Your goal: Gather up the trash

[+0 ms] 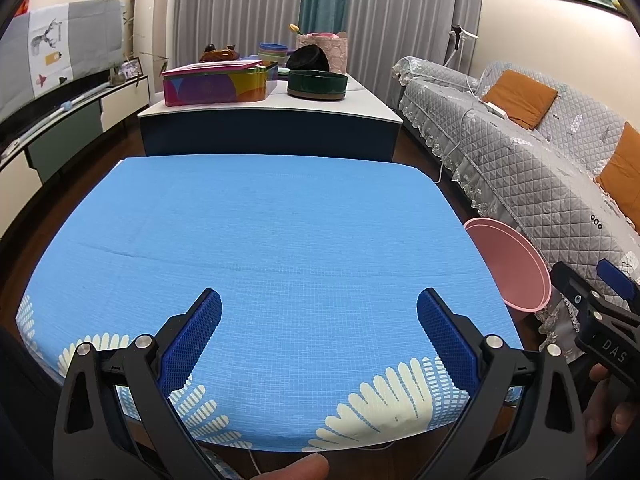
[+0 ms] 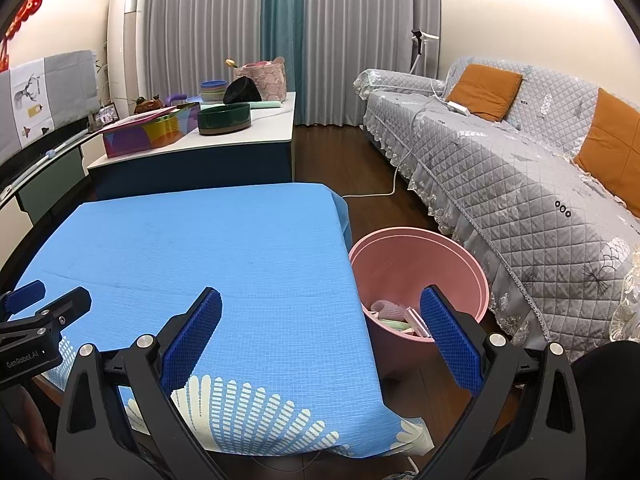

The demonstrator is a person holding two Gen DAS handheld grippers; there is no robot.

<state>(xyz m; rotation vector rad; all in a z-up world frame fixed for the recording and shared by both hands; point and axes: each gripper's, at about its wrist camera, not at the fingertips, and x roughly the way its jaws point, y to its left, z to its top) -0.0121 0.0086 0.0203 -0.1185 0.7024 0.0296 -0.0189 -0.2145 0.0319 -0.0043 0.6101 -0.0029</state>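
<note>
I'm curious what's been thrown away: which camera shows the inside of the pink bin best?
The right wrist view: the pink bin opens toward it, with scraps at the bottom. The left wrist view catches only its rim past the table edge.

Both wrist views face across the blue table, sharing it.

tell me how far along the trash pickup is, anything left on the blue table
Looks about done. The blue tablecloth shows no trash in either view, and the pink bin beside the table already holds a few discarded pieces. Nothing is in hand: the left tool and right tool both stand open. No trash shows on the floor in view either.
</note>
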